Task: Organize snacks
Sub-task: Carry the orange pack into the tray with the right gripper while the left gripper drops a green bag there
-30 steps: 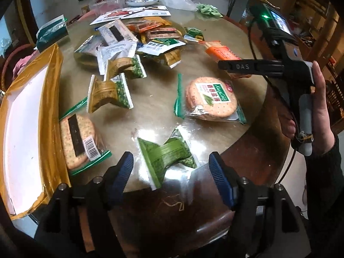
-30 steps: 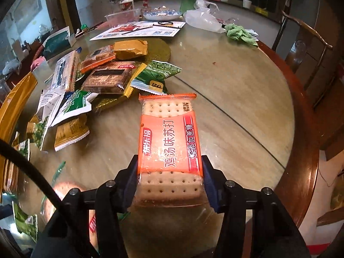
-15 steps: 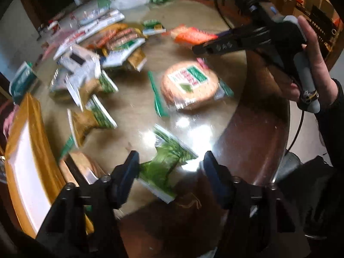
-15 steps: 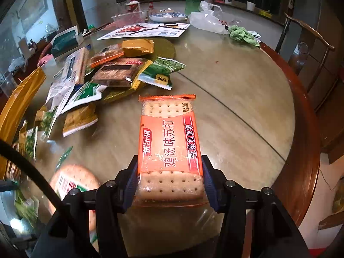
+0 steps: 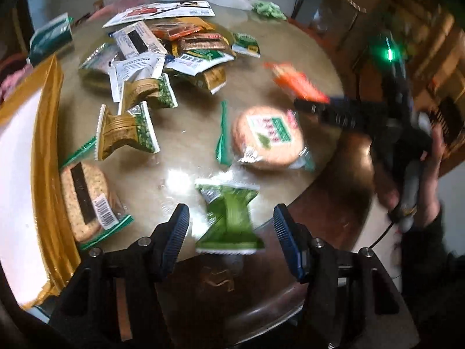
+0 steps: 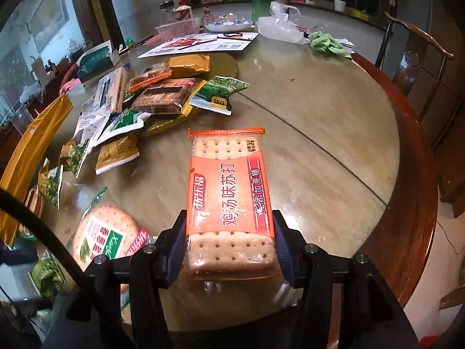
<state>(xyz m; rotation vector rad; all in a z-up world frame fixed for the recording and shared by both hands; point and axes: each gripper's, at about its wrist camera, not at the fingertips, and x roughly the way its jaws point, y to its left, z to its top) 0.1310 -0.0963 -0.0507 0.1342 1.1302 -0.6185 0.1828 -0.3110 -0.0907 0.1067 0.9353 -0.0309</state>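
From the left gripper's [image 5: 229, 228] camera, its blue pads stand apart with a green snack pack [image 5: 228, 218] lying between them on the table [image 5: 189, 133], near the front edge. The jaws have just been closing in, yet a gap shows on both sides of the pack, so nothing is gripped. Further out lies a round cracker pack [image 5: 268, 135], with another round one [image 5: 85, 200] to the left, just beside a gold-rimmed box [image 5: 48, 157]. A heap of mixed snacks [image 5: 162, 55] sits toward the far side. At the right a hand [image 5: 430, 174] holds the right gripper [image 5: 319, 104], with an orange pack [image 5: 299, 83] blurred in its jaws.

From the right gripper's [image 6: 229, 244] camera, both pads press on the sides of the orange cracker pack [image 6: 229, 197], which juts forward, lifted over the table [image 6: 319, 133]. The round pack [image 6: 103, 237] lies below to the left, the heap [image 6: 157, 93] beyond.
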